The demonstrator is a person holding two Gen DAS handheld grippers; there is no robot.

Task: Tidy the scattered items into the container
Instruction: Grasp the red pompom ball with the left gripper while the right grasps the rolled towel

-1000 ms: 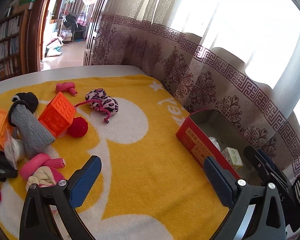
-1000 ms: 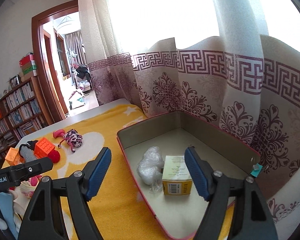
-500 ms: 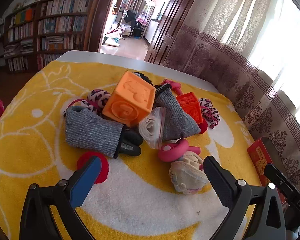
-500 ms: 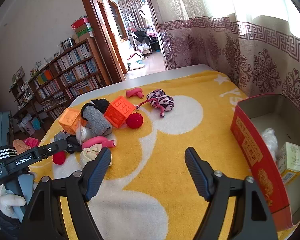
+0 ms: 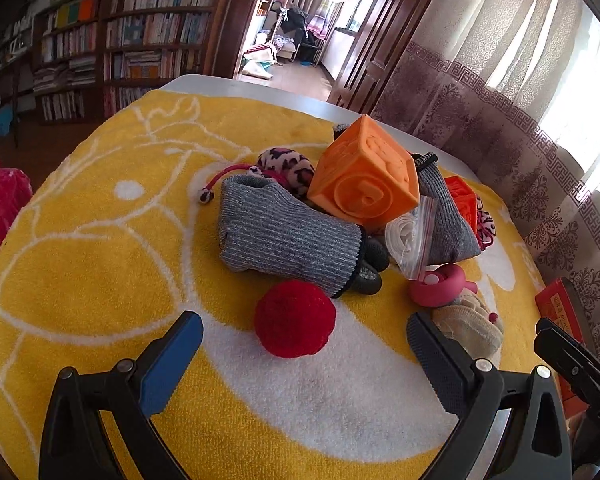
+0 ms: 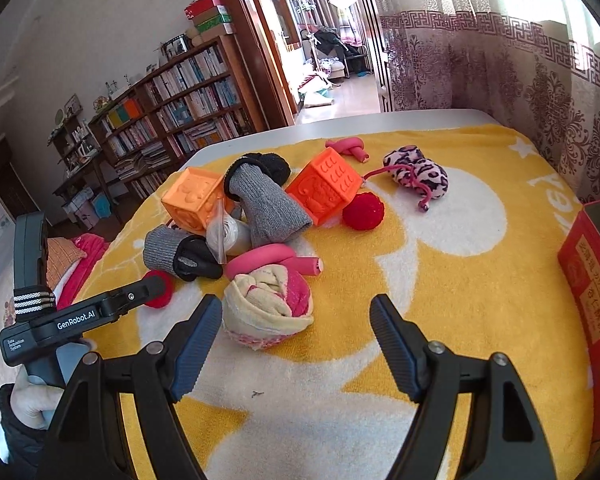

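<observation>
A pile of items lies on the yellow towel (image 5: 80, 272). My left gripper (image 5: 304, 354) is open and empty, with a red pompom (image 5: 295, 323) just beyond and between its fingers. Behind it lie a grey glove (image 5: 284, 236), an orange cube (image 5: 366, 178) and a plastic bag (image 5: 410, 236). My right gripper (image 6: 296, 336) is open and empty, right behind a rolled cream-and-pink sock (image 6: 268, 306). The red box (image 6: 592, 284) stands at the right edge; its corner also shows in the left wrist view (image 5: 560, 312).
Further items on the towel: a pink foam roller (image 6: 276, 262), a second orange-red cube (image 6: 326, 186), another red pompom (image 6: 363, 211), a leopard-print toy (image 6: 418, 176). Patterned curtains (image 6: 540, 92) hang behind the table. Bookshelves (image 6: 172, 108) stand at the left.
Both grippers have swung away from the red box and closed in on the pile. The left now frames the red pompom; the right is close behind the rolled sock.
</observation>
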